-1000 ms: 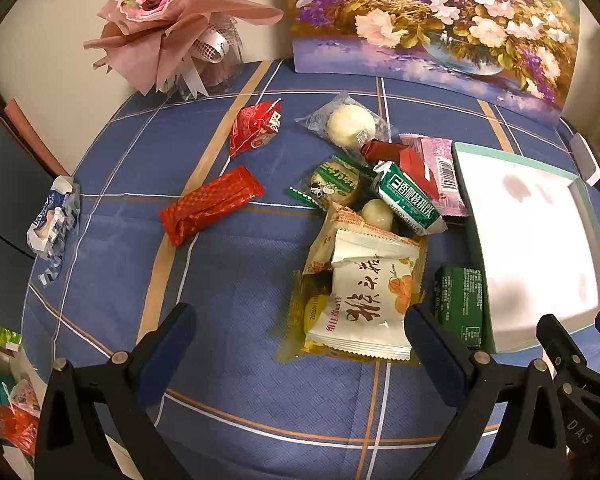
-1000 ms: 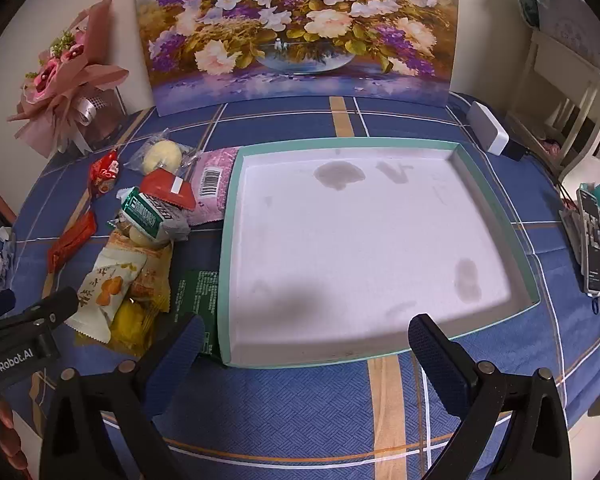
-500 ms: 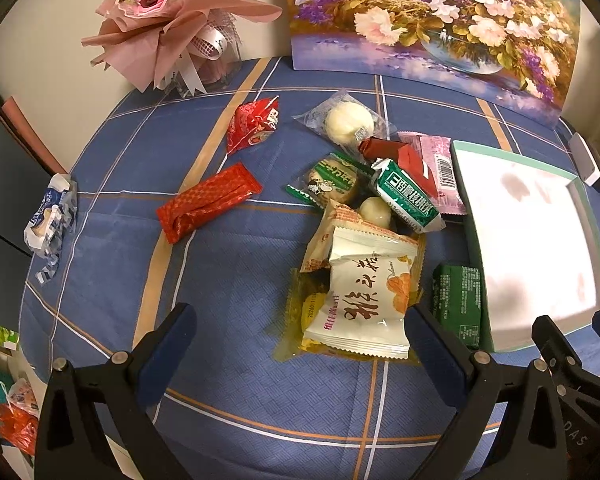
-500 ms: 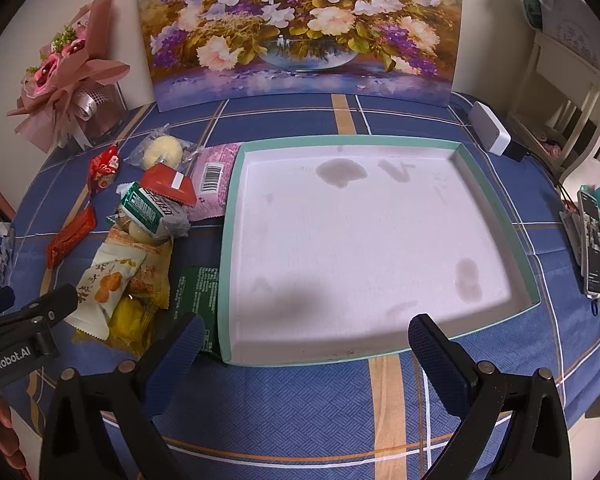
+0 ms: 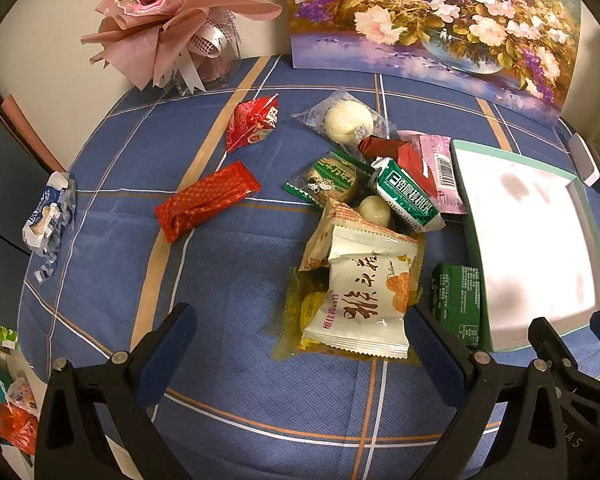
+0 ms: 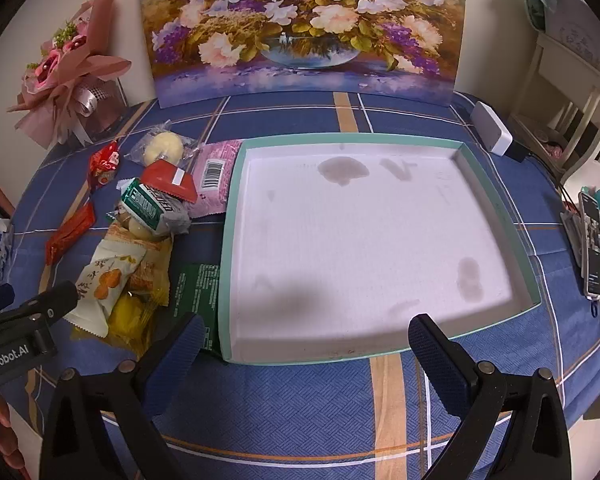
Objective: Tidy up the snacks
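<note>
A heap of wrapped snacks lies on the blue checked tablecloth: a white packet with an orange print, a green-and-white packet, a dark green packet, a long red bar, a red pouch and a clear bag with a pale bun. Right of the heap sits a shallow white tray with a teal rim, nothing in it. My left gripper hangs open just before the white packet. My right gripper is open over the tray's near edge.
A pink bouquet and a flower painting stand at the back. A crumpled blue-white wrapper lies at the left table edge. A white box and a phone sit at the right.
Both grippers have drifted slightly; the snacks and tray sit a little lower and closer in view. Nothing was gripped or moved.
</note>
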`<act>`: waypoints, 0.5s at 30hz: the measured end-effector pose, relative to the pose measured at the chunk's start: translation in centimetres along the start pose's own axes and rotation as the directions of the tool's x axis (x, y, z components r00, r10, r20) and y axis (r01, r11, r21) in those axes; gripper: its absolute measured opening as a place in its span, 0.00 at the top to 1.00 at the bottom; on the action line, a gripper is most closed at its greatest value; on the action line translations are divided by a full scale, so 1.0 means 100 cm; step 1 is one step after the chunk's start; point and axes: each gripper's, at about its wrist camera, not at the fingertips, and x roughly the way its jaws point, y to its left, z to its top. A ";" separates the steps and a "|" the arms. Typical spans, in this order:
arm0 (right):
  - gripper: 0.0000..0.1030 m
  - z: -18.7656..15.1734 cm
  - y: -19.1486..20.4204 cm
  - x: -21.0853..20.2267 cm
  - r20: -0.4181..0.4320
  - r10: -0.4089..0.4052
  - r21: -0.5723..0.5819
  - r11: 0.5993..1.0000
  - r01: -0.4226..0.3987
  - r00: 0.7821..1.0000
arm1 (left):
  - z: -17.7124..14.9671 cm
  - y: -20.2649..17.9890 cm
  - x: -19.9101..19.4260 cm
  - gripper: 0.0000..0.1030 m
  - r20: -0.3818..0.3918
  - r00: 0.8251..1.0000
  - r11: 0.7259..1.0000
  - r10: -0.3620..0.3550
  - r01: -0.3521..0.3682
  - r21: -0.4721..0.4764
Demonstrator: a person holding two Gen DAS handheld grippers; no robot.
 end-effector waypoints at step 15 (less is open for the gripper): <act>0.00 0.000 0.001 0.000 -0.003 -0.002 -0.005 1.000 0.002 1.000 | -0.001 0.000 0.001 0.00 -0.002 1.000 1.000 -0.004 0.004 -0.006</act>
